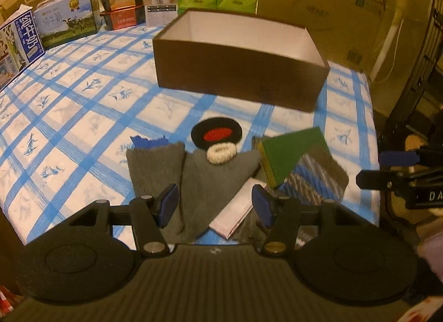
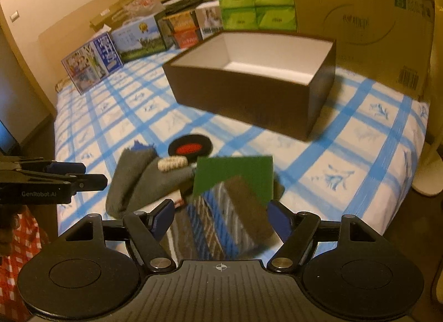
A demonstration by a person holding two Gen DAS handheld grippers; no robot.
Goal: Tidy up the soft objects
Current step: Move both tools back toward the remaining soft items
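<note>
From the left wrist the left gripper (image 1: 214, 207) hangs with jaws wide over grey cloths (image 1: 205, 180) piled before the empty brown box (image 1: 238, 72), and from the right wrist the right gripper (image 2: 221, 219), jaws wide, faces the green sponge (image 2: 235, 175), so nothing looks sorted yet

Left tool (image 1: 214, 207) wide open over the gray cloth (image 1: 205, 183) on the bed (image 1: 69, 117), holding nothing. On the cloth: cream scrunchie (image 1: 221, 154), just behind it a black round pad with red center (image 1: 216, 133); white folded cloth (image 1: 238, 212) near right finger, green sponge (image 1: 288, 153) and striped blue-gray cloth (image 1: 313, 180) to the right. Dark open box (image 1: 238, 75) farther back; right tool (image 1: 387, 168) at right edge.
</note>
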